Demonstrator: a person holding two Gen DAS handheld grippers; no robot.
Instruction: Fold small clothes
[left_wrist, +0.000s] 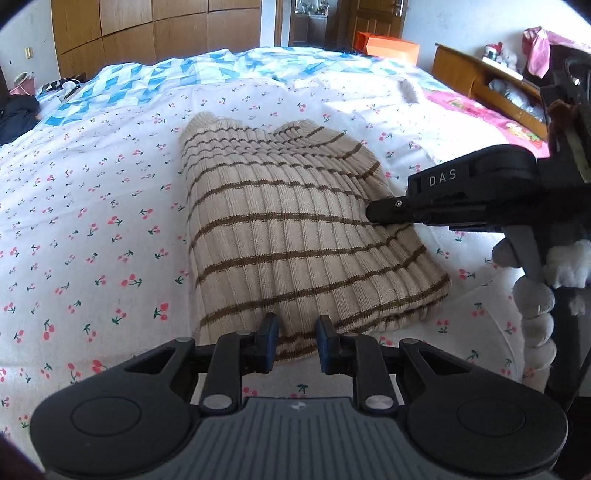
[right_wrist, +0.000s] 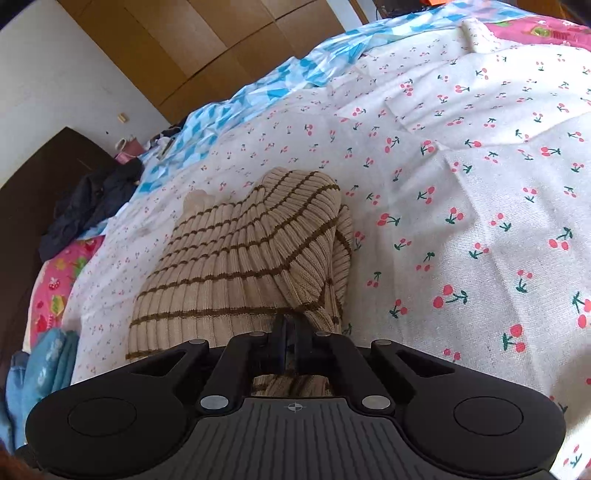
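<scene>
A beige ribbed knit garment with brown stripes (left_wrist: 288, 236) lies folded on the cherry-print bed sheet (left_wrist: 92, 221). My left gripper (left_wrist: 297, 328) sits at its near edge, jaws open with a fold of the knit between them, not clamped. My right gripper (left_wrist: 373, 212) reaches in from the right and touches the garment's right edge. In the right wrist view the right gripper (right_wrist: 290, 323) is shut on an edge of the garment (right_wrist: 240, 251), with an upper layer lifted and folded over.
A blue patterned quilt (left_wrist: 166, 74) lies at the far end of the bed. A pink pillow (left_wrist: 480, 107) and wooden headboard shelf (left_wrist: 480, 81) are at right. Dark clothes (right_wrist: 92, 199) and a blue cloth (right_wrist: 40, 373) lie at the bed's left side. Wooden wardrobes (left_wrist: 147, 29) stand behind.
</scene>
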